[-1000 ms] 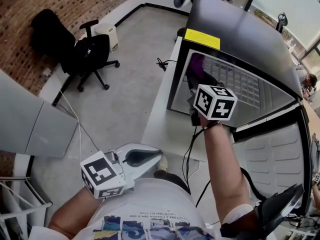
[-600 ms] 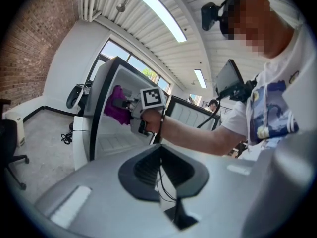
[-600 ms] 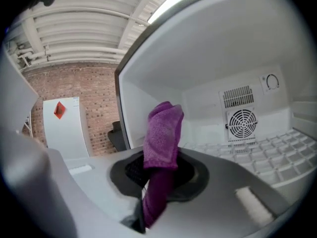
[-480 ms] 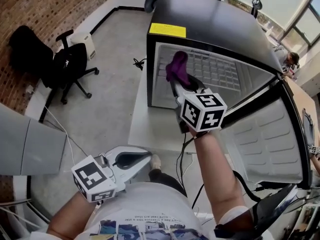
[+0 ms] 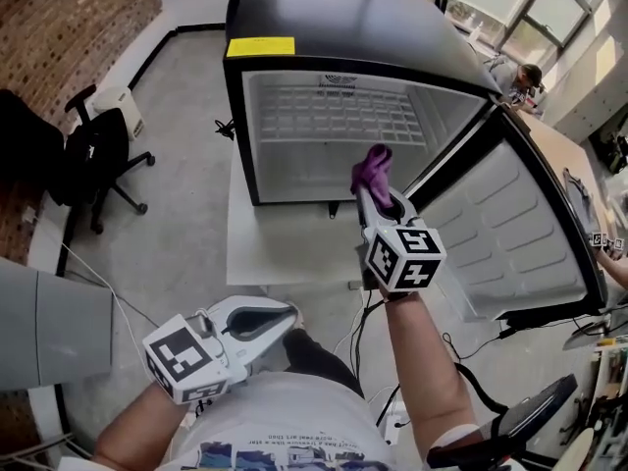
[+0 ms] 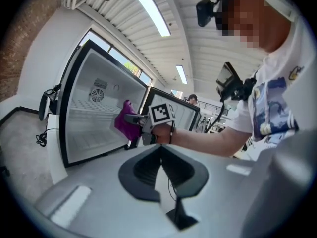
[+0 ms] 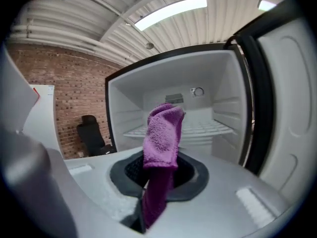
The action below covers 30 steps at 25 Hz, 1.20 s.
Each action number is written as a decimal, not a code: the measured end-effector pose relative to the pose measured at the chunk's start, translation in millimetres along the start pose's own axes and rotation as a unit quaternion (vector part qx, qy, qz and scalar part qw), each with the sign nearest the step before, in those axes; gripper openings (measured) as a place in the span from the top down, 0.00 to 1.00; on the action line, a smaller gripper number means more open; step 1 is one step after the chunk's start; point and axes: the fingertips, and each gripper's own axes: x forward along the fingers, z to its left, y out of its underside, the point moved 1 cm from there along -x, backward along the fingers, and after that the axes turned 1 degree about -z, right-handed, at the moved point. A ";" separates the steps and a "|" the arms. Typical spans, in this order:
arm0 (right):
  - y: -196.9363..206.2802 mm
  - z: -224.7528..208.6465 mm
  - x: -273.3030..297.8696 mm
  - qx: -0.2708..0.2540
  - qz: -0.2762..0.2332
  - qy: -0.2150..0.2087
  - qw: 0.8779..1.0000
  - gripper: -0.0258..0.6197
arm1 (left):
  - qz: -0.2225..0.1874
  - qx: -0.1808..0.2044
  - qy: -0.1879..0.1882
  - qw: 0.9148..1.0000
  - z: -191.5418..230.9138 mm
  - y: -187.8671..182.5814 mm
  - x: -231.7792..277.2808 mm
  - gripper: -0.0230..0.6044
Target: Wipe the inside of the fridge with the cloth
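Holding the left gripper (image 5: 280, 314) low, close by the torso, with jaws pressed together on nothing. Stretching the right gripper (image 5: 381, 202) out ahead, clamping the lower end of a purple cloth (image 5: 373, 170) between closed jaws and letting the upper end stand up and fold over at the tip. Presenting the cloth at the mouth of the open fridge (image 5: 363, 18), facing its white interior and wire shelf (image 7: 208, 129). Showing the door (image 5: 510, 224) swung wide to the right. Showing, farther left, a black office chair (image 5: 93, 155) standing on the grey floor (image 5: 186, 214) near a brick wall (image 5: 69, 18).
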 end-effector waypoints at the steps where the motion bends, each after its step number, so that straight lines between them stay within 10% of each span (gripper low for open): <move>1: 10.2 -11.6 -4.9 0.002 0.003 0.022 1.000 0.87 | 0.002 0.000 0.004 1.000 -2.5 3.1 1.0 0.95; 13: 67.4 -114.4 17.3 0.037 0.025 0.222 0.974 0.87 | 0.024 0.006 0.007 1.000 14.1 -4.0 12.5 0.95; 30: 94.5 -144.9 76.9 0.084 0.066 0.253 0.962 0.87 | 0.014 0.006 0.004 1.000 49.8 -30.7 43.6 0.95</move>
